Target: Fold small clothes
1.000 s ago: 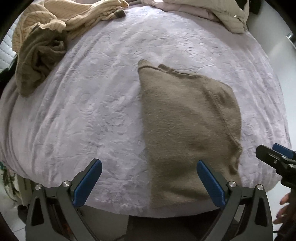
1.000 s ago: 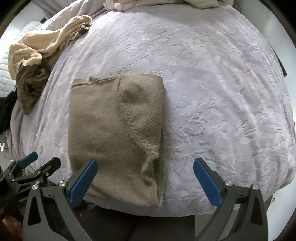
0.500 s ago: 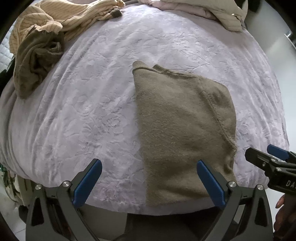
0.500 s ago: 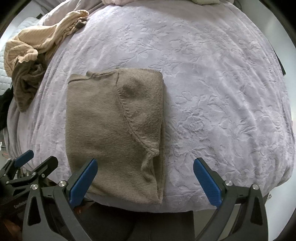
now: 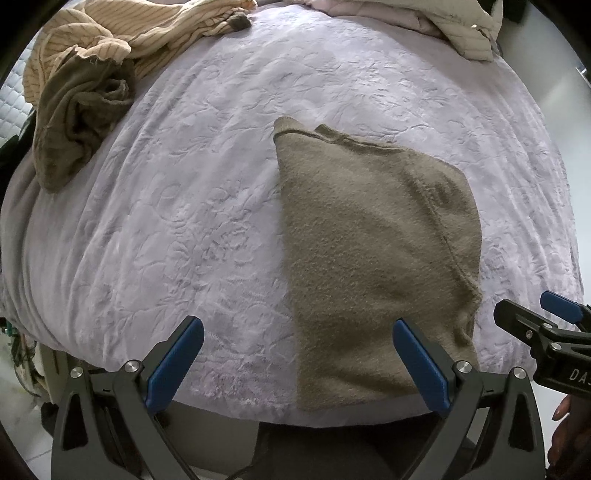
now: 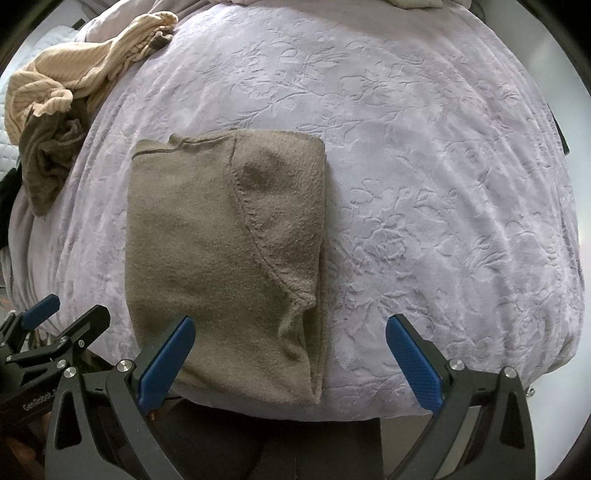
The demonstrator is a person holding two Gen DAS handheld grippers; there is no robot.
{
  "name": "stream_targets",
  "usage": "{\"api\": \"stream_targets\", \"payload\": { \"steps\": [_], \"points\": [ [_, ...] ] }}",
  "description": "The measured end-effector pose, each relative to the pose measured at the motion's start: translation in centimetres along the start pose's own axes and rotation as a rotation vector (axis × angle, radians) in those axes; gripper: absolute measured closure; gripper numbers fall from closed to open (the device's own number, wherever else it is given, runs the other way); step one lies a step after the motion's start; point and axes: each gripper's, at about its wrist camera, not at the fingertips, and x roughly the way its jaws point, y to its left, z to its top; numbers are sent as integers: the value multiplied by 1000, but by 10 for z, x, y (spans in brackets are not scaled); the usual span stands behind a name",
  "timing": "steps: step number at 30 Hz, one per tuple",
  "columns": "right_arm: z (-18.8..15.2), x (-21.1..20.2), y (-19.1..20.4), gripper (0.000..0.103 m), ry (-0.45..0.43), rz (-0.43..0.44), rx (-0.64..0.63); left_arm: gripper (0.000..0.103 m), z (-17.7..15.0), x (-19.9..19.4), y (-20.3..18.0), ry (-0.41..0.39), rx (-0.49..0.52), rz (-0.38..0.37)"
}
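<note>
A brown knit garment (image 5: 373, 254) lies flat and folded lengthwise on the lilac bedspread (image 5: 184, 192), its near hem at the bed's front edge. In the right wrist view the same garment (image 6: 221, 254) shows a curved sleeve seam on top. My left gripper (image 5: 295, 358) hovers open above the bed's near edge, its right finger over the garment's hem. My right gripper (image 6: 288, 358) is open too, its left finger above the hem. Neither holds anything. Each gripper shows at the edge of the other's view.
A striped beige garment (image 5: 122, 33) and a crumpled brown cloth (image 5: 74, 110) are heaped at the far left of the bed. Pale bedding (image 5: 443, 18) is piled at the far right. The bed's front edge (image 6: 332, 406) drops off just under the grippers.
Both grippers have drifted slightly, so the garment sits a little lower and closer in both views. The garment itself has not moved, and both grippers stayed open.
</note>
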Motion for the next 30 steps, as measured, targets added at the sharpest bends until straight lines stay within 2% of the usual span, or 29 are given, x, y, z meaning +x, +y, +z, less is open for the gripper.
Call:
{"api": "stream_targets", "payload": {
  "steps": [19,24,30],
  "points": [
    [6,-1,2,0,7,-14,-19,1,3,3,-2,3,12,25],
    [9,-1,4,0,12,-23,-30,1,5,3,-4,-11,36,69],
    [10,0,4,0,16,-26,-33,1,7,4,-1,-8,30,59]
  ]
}}
